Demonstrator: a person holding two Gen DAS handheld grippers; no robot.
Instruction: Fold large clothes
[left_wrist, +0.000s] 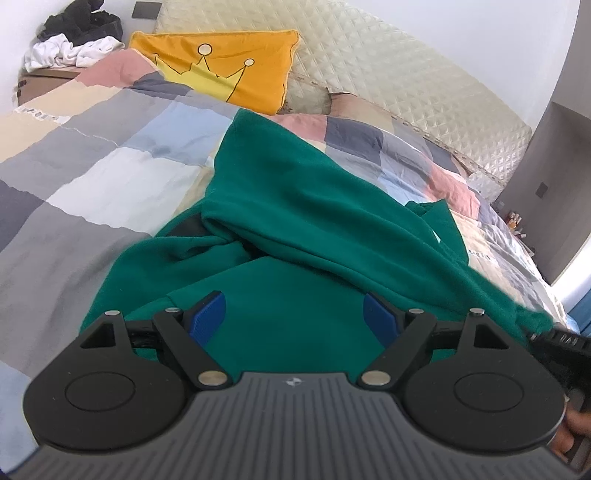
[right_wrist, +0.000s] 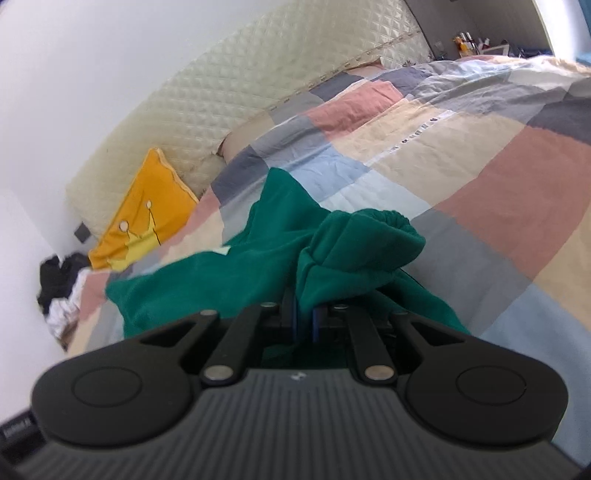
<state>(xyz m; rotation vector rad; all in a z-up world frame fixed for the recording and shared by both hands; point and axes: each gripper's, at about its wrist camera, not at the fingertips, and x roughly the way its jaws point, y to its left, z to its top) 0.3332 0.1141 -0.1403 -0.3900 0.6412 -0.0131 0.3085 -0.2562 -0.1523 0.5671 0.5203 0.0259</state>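
A bed covered by a patchwork quilt is seen in both views, with a quilted headboard behind and a yellow pillow against it. A green garment, probably a sweatshirt, is spread on the quilt, its long axis running away from the left gripper toward the headboard. One part is drawn diagonally across the body toward the right edge of the left view, where it is pulled taut.

The right gripper is clenched on a bunched fold of the garment, which is lifted clear of the quilt; whether this is a sleeve or a hem cannot be told. The left gripper is released, its blue pads spread wide above the near body of the garment, nothing held. The near cloth lies directly ahead of and beneath the left gripper, which is judged the nearer one for pinning it.
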